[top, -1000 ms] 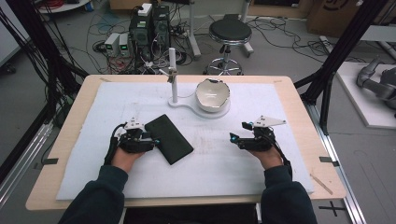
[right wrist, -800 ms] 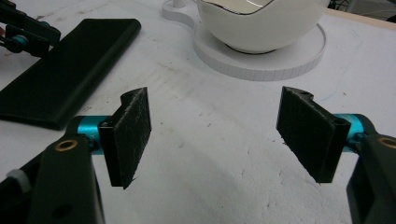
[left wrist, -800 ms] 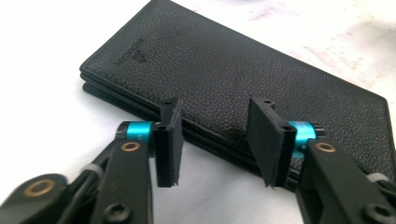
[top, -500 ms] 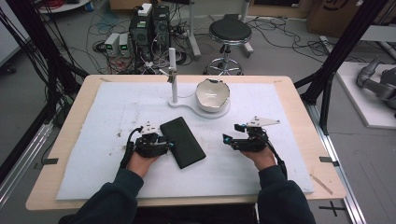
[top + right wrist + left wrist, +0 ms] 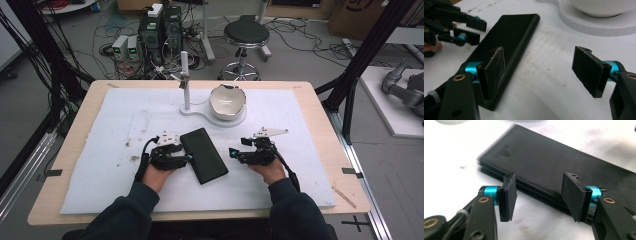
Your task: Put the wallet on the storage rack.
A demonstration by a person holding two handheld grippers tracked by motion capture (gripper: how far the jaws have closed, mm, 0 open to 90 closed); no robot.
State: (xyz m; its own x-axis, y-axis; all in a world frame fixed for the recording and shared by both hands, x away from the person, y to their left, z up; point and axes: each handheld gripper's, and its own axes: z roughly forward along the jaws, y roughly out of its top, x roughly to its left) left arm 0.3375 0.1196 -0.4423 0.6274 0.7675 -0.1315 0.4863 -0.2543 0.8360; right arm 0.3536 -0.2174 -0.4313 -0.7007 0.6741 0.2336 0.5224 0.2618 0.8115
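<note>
No text, label, brand or number can be read anywhere — the cardboard box (image 5: 361,15) at the top right of the high view carries dark printing, but it is cut off and too blurred to make out.

Light falls evenly from above across the high view, bright but soft, with only faint shadows under the hands on the white mat (image 5: 300,150) that covers the bench. That view is somewhat grainy and low in detail. In the left gripper view the mat is washed out to near pure white, and the black case (image 5: 554,167) blurs toward its far end. In the right gripper view the white bowl (image 5: 604,6) and its base glare, overexposed, while the near jaws are sharp; the left gripper (image 5: 461,27) farther off is soft.
</note>
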